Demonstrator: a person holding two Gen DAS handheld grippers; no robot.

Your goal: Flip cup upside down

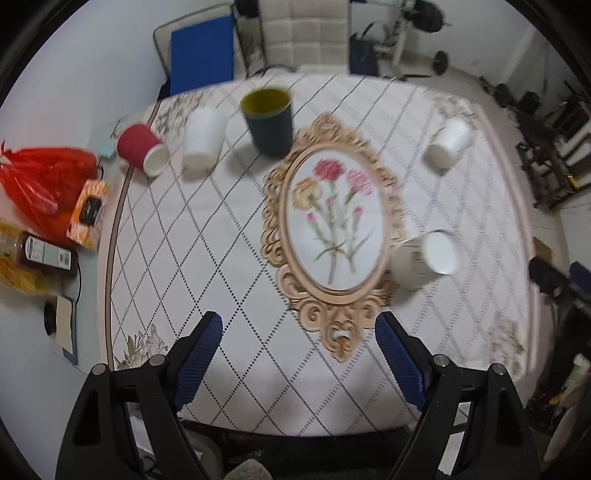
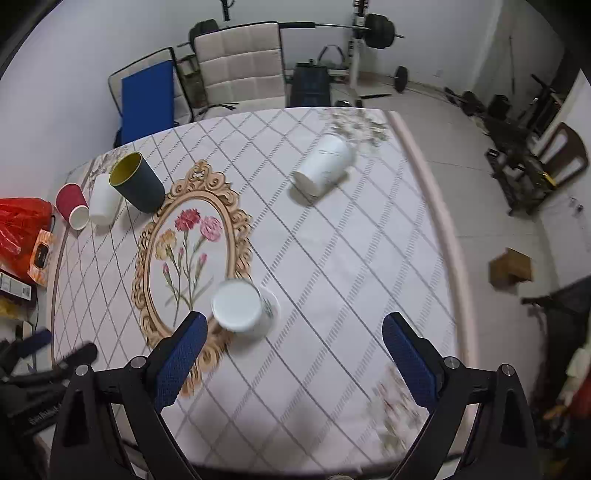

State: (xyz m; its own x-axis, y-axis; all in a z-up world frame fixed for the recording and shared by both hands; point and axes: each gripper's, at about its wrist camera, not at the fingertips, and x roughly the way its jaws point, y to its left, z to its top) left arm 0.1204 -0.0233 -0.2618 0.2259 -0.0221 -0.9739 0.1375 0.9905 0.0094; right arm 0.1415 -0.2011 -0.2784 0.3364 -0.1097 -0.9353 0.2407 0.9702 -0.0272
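place: home room | signs: barbell rack [image 2: 369, 29], padded chair [image 2: 240, 66], floral tablecloth [image 2: 332, 258]

1. Tablecloth [image 2: 332, 258], white with a diamond grid; ornate oval frame print [image 2: 188, 254] with flowers left of centre.
2. Red plastic bag [image 1: 40, 177] off the cloth's left edge, on the bare table.
3. Orange packet [image 1: 88, 212] just beside the bag.
4. Dark bottle [image 1: 46, 253] lying nearer, next to the bag.
5. Beige padded chair [image 2: 240, 66] behind the far edge; blue panel [image 2: 147, 99] to its left.
6. Barbell rack [image 2: 369, 33] at the back wall.
7. Small brown box [image 2: 511, 266] on the floor, right.
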